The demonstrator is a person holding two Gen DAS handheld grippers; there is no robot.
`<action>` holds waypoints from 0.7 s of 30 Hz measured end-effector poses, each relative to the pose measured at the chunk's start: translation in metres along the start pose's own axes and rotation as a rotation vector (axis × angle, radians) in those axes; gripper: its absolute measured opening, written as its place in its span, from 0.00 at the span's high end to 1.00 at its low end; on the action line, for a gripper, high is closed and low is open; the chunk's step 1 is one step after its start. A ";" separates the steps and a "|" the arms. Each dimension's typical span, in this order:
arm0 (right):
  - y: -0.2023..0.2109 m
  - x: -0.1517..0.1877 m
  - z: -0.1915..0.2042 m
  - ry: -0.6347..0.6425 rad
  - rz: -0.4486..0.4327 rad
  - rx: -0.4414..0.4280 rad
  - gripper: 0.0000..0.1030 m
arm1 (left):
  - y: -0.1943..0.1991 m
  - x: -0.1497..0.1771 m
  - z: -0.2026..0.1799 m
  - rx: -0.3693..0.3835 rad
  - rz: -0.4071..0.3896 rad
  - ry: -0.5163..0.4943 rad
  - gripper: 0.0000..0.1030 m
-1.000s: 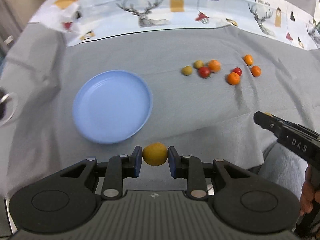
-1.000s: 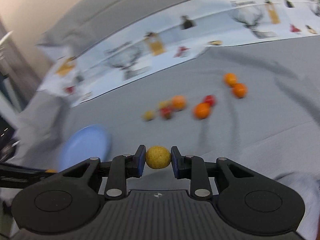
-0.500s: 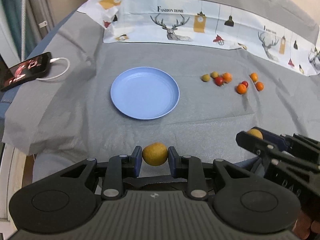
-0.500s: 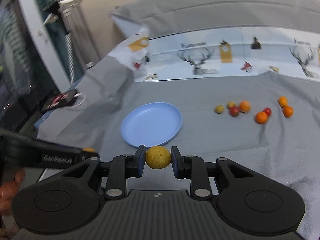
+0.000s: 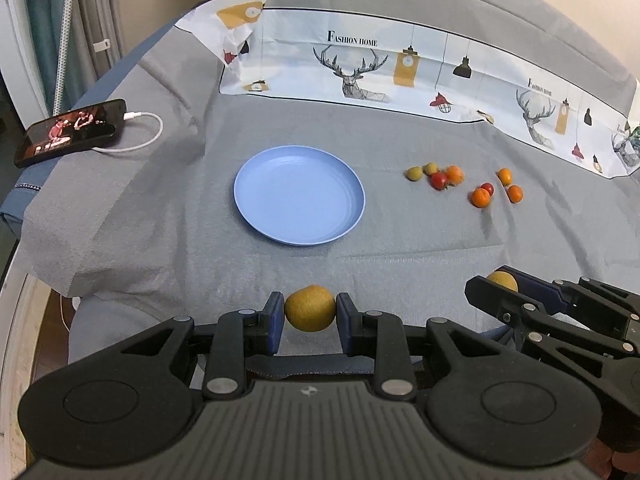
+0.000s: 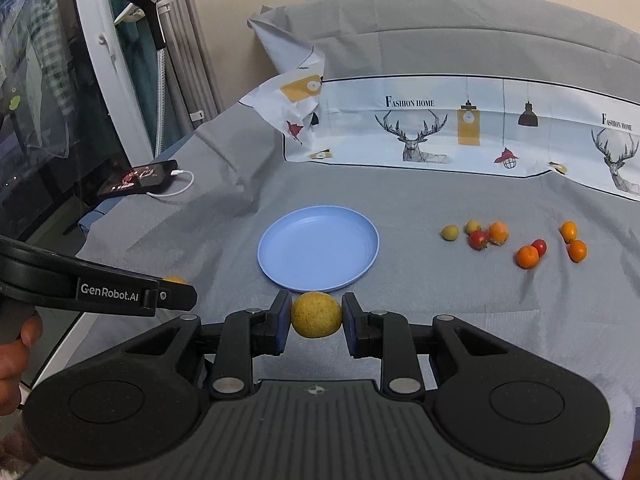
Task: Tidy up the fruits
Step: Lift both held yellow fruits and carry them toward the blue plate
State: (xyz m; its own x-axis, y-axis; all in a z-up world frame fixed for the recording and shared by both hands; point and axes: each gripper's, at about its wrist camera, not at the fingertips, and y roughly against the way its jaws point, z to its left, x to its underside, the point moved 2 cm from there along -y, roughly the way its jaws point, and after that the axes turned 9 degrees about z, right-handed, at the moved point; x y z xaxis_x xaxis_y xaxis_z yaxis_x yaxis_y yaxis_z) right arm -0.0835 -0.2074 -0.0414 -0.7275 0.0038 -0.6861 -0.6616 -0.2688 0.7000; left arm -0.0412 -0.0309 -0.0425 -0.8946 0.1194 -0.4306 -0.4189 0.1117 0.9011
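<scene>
My left gripper [image 5: 310, 310] is clamped on a round, dull-yellow fruit with a smooth skin [image 5: 310, 308], its blue pads pressed against both sides. My right gripper [image 6: 316, 316] pinches a round yellow fruit with a speckled, rougher skin [image 6: 316, 314] the same way. Both fruits hang above the near part of the grey cloth [image 5: 400, 232], apart from it. In the left wrist view the right gripper comes in from the right edge, a little of its fruit showing between the pads.

The round light-blue plastic plate [image 5: 299, 195] lies flat on the cloth ahead of both grippers, with nothing in it. To its right sits a loose cluster of small fruits [image 6: 516, 240]: two yellow-green ones, two red ones and four orange ones, some touching.

A black phone with a lit screen [image 5: 70, 131] lies at the far left, a white cable [image 5: 144, 136] plugged into it.
</scene>
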 end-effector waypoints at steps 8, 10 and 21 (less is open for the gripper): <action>-0.011 -0.001 0.000 -0.005 0.029 0.007 0.73 | -0.012 -0.005 0.003 0.007 0.024 0.011 0.70; -0.014 -0.002 -0.001 -0.003 0.039 0.009 0.73 | -0.015 -0.007 0.005 0.009 0.031 0.015 0.70; -0.035 -0.007 -0.003 0.001 0.091 0.019 0.73 | -0.037 -0.024 0.021 -0.019 0.077 0.050 0.70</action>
State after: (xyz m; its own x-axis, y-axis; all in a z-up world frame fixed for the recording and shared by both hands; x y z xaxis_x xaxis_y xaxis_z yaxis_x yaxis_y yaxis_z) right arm -0.0546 -0.2009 -0.0613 -0.7847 -0.0212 -0.6195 -0.5958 -0.2500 0.7632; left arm -0.0011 -0.0173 -0.0663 -0.9306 0.0775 -0.3578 -0.3514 0.0850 0.9324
